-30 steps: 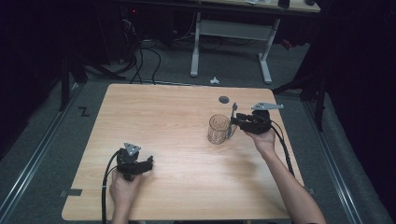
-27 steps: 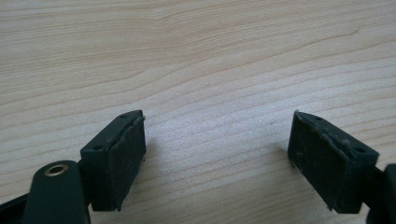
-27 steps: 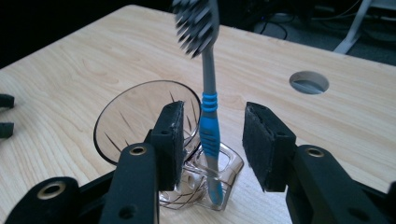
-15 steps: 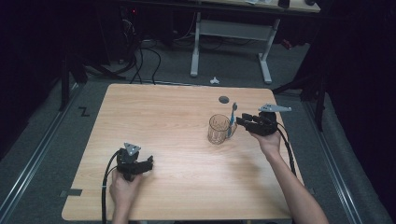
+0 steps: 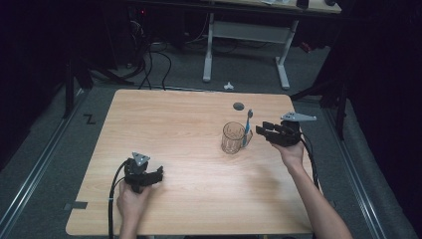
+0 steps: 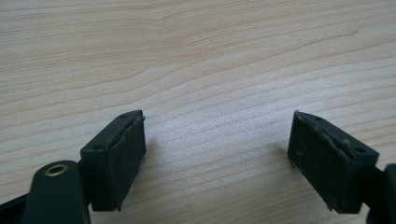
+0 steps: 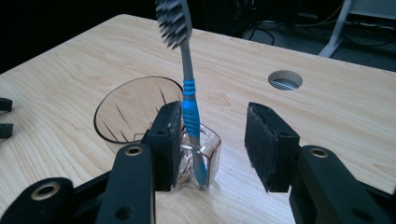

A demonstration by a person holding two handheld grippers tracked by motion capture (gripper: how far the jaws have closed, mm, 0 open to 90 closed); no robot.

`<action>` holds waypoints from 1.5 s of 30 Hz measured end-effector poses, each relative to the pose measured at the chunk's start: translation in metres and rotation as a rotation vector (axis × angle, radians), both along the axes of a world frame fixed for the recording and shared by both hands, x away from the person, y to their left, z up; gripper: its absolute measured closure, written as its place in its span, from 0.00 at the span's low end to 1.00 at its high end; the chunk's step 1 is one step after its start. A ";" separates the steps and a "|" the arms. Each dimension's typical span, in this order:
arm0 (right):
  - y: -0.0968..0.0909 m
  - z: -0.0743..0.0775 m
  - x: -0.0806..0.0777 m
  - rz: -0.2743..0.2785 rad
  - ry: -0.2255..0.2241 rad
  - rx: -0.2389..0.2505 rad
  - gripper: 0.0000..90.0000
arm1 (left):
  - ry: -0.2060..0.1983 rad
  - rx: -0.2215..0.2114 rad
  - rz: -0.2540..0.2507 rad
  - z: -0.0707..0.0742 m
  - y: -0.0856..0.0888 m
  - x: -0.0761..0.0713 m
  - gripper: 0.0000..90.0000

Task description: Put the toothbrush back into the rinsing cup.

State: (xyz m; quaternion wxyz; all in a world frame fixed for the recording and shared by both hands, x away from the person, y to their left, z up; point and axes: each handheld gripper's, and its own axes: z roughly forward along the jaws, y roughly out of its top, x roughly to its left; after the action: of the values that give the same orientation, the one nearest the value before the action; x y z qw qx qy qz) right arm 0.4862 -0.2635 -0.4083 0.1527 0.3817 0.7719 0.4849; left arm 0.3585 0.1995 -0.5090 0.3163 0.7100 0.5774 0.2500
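Toothbrush (image 7: 189, 100): it stands nearly upright, bristle head up, grey neck, blue grip lower down. Its foot sits in the small clear holder on the side of the cup, not in the cup's main bowl. In the high view the toothbrush (image 5: 247, 127) rises at the cup's right side.

Cup (image 5: 233, 138): clear, brownish glass, upright on the table, in the right half and closer to the far edge than the near one. In my right gripper view the cup (image 7: 133, 109) is open-mouthed and I see nothing inside the bowl.

Right gripper (image 7: 212, 140): my jaws are parted. The toothbrush handle lies just inside my left pad, very near it; whether pad and handle touch I cannot tell. The other pad is apart from the brush with bare wood showing between. In the high view my right gripper (image 5: 266, 131) points toward the cup from the right edge side, level with the brush.

Left gripper (image 6: 217, 154): jaws spread wide, nothing between them but wood grain. In the high view my left gripper (image 5: 149, 175) rests low near the near-left corner, well apart from the cup.

Table (image 5: 164, 129): light wood, with a round cable hole (image 5: 238, 105) toward the far edge, beyond the cup.
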 end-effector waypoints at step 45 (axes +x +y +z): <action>-0.020 -0.008 -0.047 -0.012 -0.036 -0.083 0.64 | -0.001 -0.001 0.002 0.000 0.000 0.000 0.22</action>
State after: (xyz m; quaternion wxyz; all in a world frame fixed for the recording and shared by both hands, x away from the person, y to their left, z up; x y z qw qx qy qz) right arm 0.4396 -0.2832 -0.4166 0.1852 0.3707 0.7863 0.4582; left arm 0.3588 0.1992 -0.5091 0.3168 0.7092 0.5779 0.2504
